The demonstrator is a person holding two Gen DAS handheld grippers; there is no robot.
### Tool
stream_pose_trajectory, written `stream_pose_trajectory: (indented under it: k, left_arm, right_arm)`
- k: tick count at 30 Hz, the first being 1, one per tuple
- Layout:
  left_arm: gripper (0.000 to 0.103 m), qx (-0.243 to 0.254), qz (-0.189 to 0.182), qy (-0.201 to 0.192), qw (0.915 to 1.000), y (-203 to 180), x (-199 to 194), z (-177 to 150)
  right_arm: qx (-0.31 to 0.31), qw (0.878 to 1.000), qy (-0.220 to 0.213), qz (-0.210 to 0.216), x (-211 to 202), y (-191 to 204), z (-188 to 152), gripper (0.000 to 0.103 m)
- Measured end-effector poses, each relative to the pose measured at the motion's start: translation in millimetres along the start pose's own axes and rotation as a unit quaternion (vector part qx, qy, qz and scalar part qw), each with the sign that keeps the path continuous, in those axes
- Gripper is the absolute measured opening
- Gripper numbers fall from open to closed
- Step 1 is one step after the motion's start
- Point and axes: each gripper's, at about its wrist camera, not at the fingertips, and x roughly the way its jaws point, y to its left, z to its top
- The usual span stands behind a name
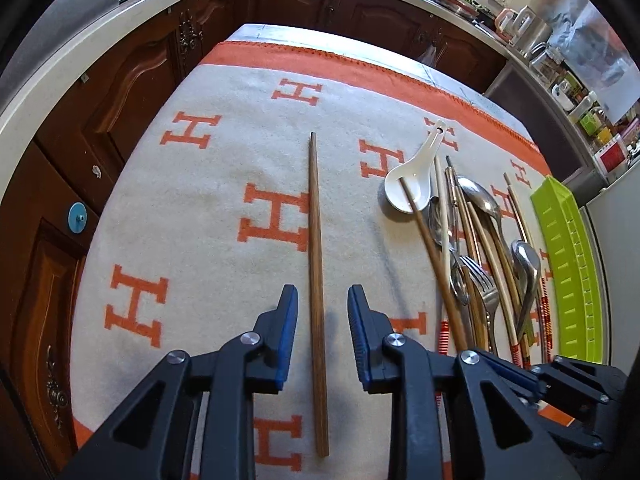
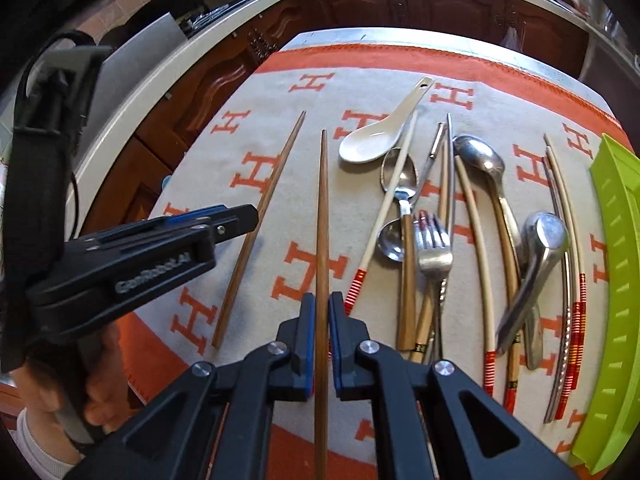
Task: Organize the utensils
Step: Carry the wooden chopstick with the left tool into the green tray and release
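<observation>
My left gripper point(image 1: 322, 295) stands open over the cloth, and a dark wooden chopstick point(image 1: 314, 220) lies flat between its blue pads without touching them. My right gripper point(image 2: 322, 304) is shut on a second dark wooden chopstick point(image 2: 322, 200), which points away from me. In the right wrist view the left gripper point(image 2: 236, 220) shows side-on above the lying chopstick point(image 2: 260, 232). To the right is a jumbled pile: a white ceramic spoon point(image 2: 372, 140), metal spoons point(image 2: 480, 160), a fork point(image 2: 434, 248) and pale chopsticks with red-striped ends point(image 2: 472, 216).
A cream cloth with orange H letters point(image 1: 200, 200) covers the table. A lime green tray point(image 1: 568, 264) lies along its right edge. Dark wooden cabinets point(image 1: 120, 92) and a countertop point(image 1: 60, 80) ring the table. A hand point(image 2: 100, 384) holds the left gripper's handle.
</observation>
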Motion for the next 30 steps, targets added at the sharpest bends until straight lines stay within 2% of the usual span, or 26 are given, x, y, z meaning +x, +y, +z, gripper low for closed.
stream_pose_trajectory:
  k: [2, 4, 6, 13, 19, 24, 26, 30]
  left_arm:
    - [0.02, 0.003, 0.004, 0.005, 1.0, -2, 5, 1]
    - [0.01, 0.005, 0.004, 0.015, 0.9999, -4, 12, 2]
    - [0.006, 0.009, 0.015, 0.023, 0.9996, -6, 19, 0]
    - [0.004, 0.012, 0.03, 0.005, 0.9995, -8, 18, -4]
    - [0.004, 0.001, 0.006, -0.02, 0.9998, -17, -12, -4]
    - [0.004, 0.015, -0.031, -0.044, 0.9985, -44, -51, 2]
    - [0.004, 0.029, -0.049, -0.05, 0.9971, -62, -67, 6]
    - [0.004, 0.082, -0.092, -0.058, 0.9907, -126, -89, 17]
  right_arm:
    - [0.008, 1.0, -0.006, 0.002, -5, -5, 0, 0.006]
    - [0.015, 1.0, -0.009, 0.005, -11, -10, -1, 0.006]
    - [0.022, 1.0, -0.014, 0.007, -15, -15, -2, 0.006]
    - [0.045, 0.998, -0.033, 0.008, -30, -33, -8, 0.006]
    - [0.075, 0.995, -0.058, 0.009, -49, -56, -13, 0.006]
    - [0.106, 0.991, -0.08, 0.003, -79, -87, -19, 0.006]
    - [0.112, 0.99, -0.089, -0.006, -96, -100, -22, 0.006]
    - [0.125, 0.986, -0.105, -0.039, -136, -139, -25, 0.006]
